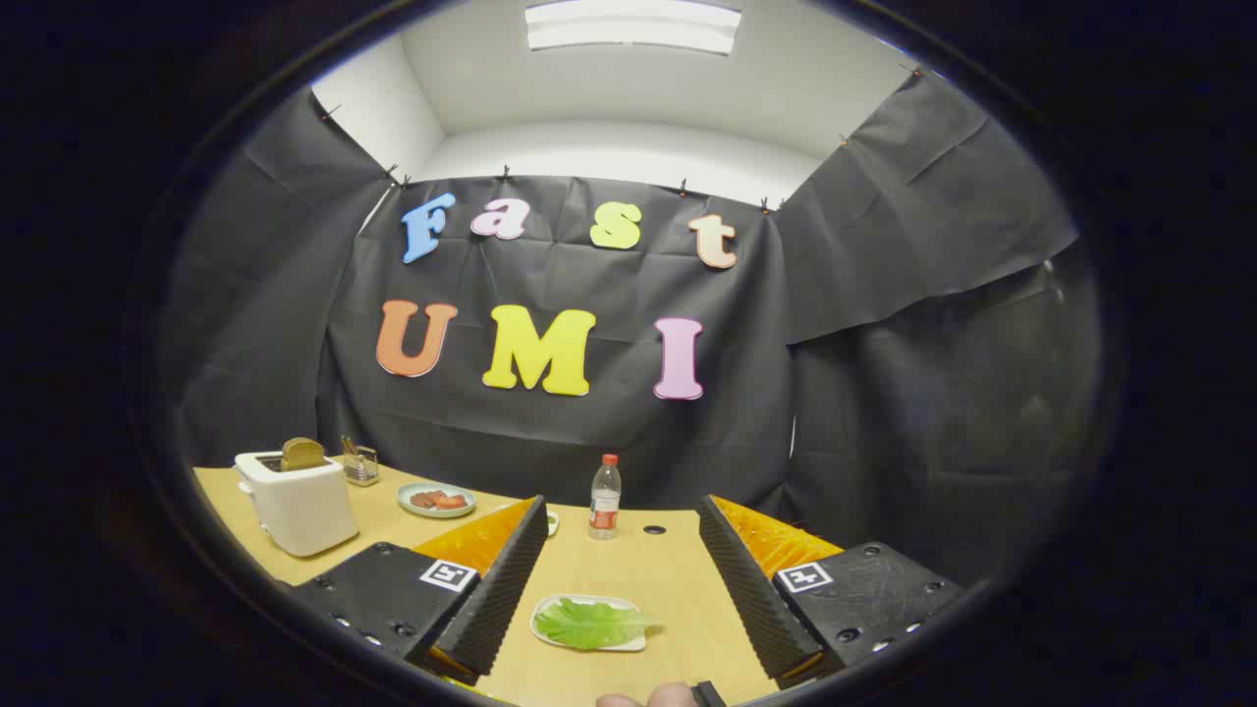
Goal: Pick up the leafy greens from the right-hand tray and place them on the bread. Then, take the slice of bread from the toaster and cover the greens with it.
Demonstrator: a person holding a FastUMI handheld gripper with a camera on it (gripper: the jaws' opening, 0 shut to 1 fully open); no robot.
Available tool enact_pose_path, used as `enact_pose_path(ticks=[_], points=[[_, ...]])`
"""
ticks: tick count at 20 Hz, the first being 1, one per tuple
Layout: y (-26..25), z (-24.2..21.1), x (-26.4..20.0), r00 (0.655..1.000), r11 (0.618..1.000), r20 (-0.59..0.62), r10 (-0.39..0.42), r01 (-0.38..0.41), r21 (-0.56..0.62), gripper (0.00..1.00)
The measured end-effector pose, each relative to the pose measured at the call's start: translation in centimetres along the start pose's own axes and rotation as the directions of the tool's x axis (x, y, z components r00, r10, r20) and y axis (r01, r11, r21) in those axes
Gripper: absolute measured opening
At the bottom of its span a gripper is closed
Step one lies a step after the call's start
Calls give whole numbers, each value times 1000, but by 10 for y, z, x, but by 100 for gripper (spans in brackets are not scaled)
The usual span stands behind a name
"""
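- The gripper (pixel 619 579) hangs above the table with its fingers spread wide and nothing between them.
- Between the fingers, low and near — a small white tray (pixel 550 614) holding the leafy greens (pixel 592 624), one flat leaf spilling over its rim.
- By my reading the first step is in hand: the greens are not yet picked up. The next move calls for dropping down and pinching the leaf without catching the tray.
- Beyond the left finger: a white toaster (pixel 300 503) with a bread slice (pixel 301 453) standing up in its slot, a plate of reddish food (pixel 436 500) beside it.
- Ahead, a water bottle (pixel 605 497) stands upright.
- The wooden table (pixel 648 574) is pale — black cloth walls around, a ceiling light above.
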State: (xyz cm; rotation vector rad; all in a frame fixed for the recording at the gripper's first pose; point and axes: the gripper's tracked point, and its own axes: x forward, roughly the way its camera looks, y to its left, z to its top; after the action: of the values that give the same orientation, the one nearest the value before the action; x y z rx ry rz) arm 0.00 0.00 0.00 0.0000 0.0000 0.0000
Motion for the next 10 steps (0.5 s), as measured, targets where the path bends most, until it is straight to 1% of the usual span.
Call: enact_pose_path(ticks=[3, 6, 10], points=[[4, -2, 0, 1000, 1000, -9, 2, -2, -7, 95], [8, -3, -1, 1000, 1000, -12, 9, -9, 20, 95], [12, -5, -1, 1000, 1000, -17, 15, -14, 23, 95]])
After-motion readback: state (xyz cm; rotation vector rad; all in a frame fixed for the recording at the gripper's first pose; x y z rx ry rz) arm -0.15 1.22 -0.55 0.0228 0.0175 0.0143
